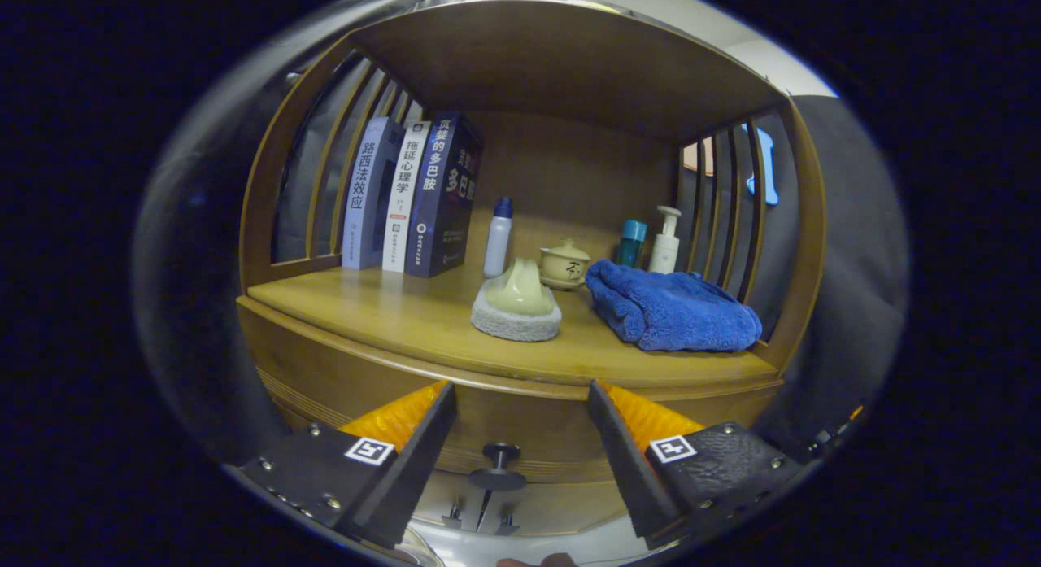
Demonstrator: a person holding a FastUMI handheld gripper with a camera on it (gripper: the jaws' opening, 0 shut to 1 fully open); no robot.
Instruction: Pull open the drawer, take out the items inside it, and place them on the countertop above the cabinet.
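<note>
While the gripper [520, 396] sits low in the frame with its two fingers spread wide and nothing between them, the drawer [520, 437] is right ahead of it at the bottom centre. The drawer front is a wide wooden panel, long axis running left to right across the frame, bowed outward by the fisheye, face toward the camera. It looks closed. Its knob [498, 465] is a small dark round pull on a short stem, pointing straight out at the camera, sitting in the gap between the fingers but not touched by either. Can't see what's inside the drawer.

Just above it, the countertop [382, 315] is smooth, glossy honey-coloured wood with a rounded front edge. In the middle of the frame sits a pale green, glossy cone-ish ceramic piece [520, 289] on a fuzzy grey round pad [514, 323]. To the right, a plush blue towel [671, 311] is folded in a lump. Behind those there's a small lidded ceramic cup [564, 263], a white bottle with a blue cap [498, 237], a teal bottle [630, 242] and a white pump bottle [665, 240].

Upper left of the frame, three books [407, 197] stand upright, spines out, leaning against the slatted wooden side [325, 168]. A wooden top shelf [561, 63] covers the whole nook.
</note>
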